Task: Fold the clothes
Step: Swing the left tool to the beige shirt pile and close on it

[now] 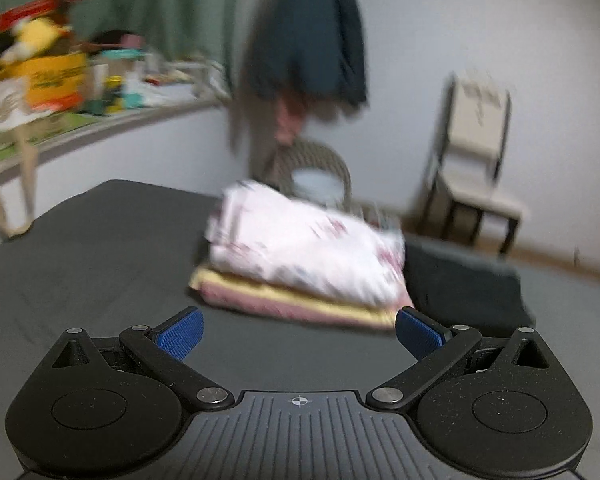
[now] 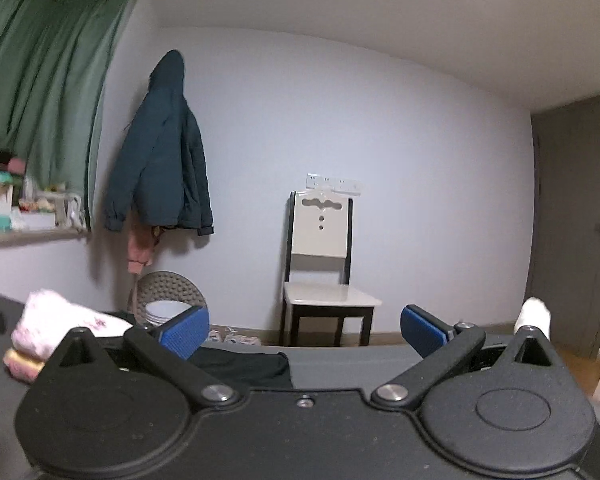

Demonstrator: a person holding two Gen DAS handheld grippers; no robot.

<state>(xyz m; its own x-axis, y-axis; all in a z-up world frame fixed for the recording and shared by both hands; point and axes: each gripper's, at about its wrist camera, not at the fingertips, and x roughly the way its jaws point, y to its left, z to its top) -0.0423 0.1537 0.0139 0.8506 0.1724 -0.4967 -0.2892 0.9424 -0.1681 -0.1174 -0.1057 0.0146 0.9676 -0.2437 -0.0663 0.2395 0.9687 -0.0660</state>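
Left gripper (image 1: 299,334) hovered low over dark grey worktop (image 1: 100,248), jaws spread wide, blue pads (image 1: 180,338) empty, nothing between them. Straight ahead, well clear of the fingertips: folded stack (image 1: 300,256) resting on the worktop, white floral-print garment (image 1: 312,244) on top, yellow layer (image 1: 300,294) beneath, pink layer (image 1: 268,307) at the bottom. Just right of the stack, dark folded garment (image 1: 464,284) lying flat, edges touching or nearly so, left view too blurred to say which. Right gripper (image 2: 305,330) also stood with jaws wide apart and holding nothing, aimed level at the far wall. Same stack (image 2: 56,332) seen at far left of right view, dark garment (image 2: 248,368) just past the left finger. Small white item (image 2: 534,316) peeked up behind the right finger, identity unclear. Background: dark teal jacket (image 2: 160,160) hanging on wall, pink cloth (image 2: 140,252) under it, white chair (image 2: 324,264) against wall, wicker chair (image 2: 168,292) with bowl-like white object (image 2: 164,312) behind worktop edge, green curtain (image 2: 40,100), cluttered shelf (image 1: 80,92) at left, door (image 2: 572,224) at right
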